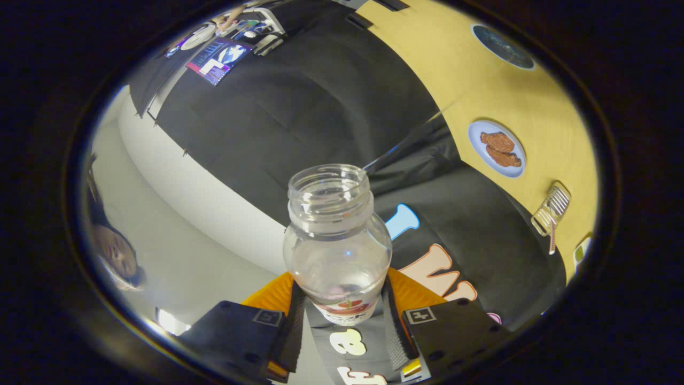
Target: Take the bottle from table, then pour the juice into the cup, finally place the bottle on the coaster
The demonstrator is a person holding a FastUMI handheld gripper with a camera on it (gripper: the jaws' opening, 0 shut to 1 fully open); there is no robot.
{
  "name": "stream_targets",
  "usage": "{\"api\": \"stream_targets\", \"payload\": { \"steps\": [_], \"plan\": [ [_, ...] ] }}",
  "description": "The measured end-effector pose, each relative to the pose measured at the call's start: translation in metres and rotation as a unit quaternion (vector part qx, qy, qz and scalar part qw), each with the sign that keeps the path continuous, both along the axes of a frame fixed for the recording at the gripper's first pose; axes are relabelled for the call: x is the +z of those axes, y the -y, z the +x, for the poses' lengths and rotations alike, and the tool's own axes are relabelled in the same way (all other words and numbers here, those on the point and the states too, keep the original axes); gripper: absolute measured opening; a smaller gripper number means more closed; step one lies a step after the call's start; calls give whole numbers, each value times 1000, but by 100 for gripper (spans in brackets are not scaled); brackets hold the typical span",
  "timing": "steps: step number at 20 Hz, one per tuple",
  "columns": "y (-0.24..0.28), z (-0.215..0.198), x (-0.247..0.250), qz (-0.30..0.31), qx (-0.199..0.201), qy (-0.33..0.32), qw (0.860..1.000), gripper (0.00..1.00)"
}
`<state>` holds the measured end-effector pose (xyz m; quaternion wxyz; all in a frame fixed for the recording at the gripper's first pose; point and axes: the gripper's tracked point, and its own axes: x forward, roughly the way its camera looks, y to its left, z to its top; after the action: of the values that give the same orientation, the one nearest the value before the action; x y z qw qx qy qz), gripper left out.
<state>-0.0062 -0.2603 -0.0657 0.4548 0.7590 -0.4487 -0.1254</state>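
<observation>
A clear, capless bottle (pixel 336 240) with a red-and-white label low on its body sits between my fingers, and my gripper (pixel 342 315) is shut on it, one pad on each side. The bottle looks empty. The whole scene is rolled steeply: the tan table (pixel 481 91) runs up the far side beyond the bottle's mouth. A dark round coaster (pixel 502 46) lies on that table, far beyond the bottle.
A pale blue plate (pixel 497 148) with brown food lies on the table. A clear ribbed utensil (pixel 551 211) lies nearer along the table's edge. A person's head (pixel 115 251) shows off to the side, by the white wall.
</observation>
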Motion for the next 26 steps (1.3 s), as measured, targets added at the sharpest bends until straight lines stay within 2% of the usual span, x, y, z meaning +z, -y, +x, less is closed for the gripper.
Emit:
{"api": "stream_targets", "payload": {
  "steps": [12, 17, 19, 22, 26],
  "plan": [
    [-5, -6, 13, -12, 0, 2, 1000, 68],
    [-13, 4, -5, -62, 13, -82, 995, 68],
    [-16, 7, -19, -92, 20, -138, 986, 68],
    [-24, 8, -40, -137, 46, -222, 964, 68],
    [-34, 17, -60, -217, 74, -321, 919, 68]
  ]
}}
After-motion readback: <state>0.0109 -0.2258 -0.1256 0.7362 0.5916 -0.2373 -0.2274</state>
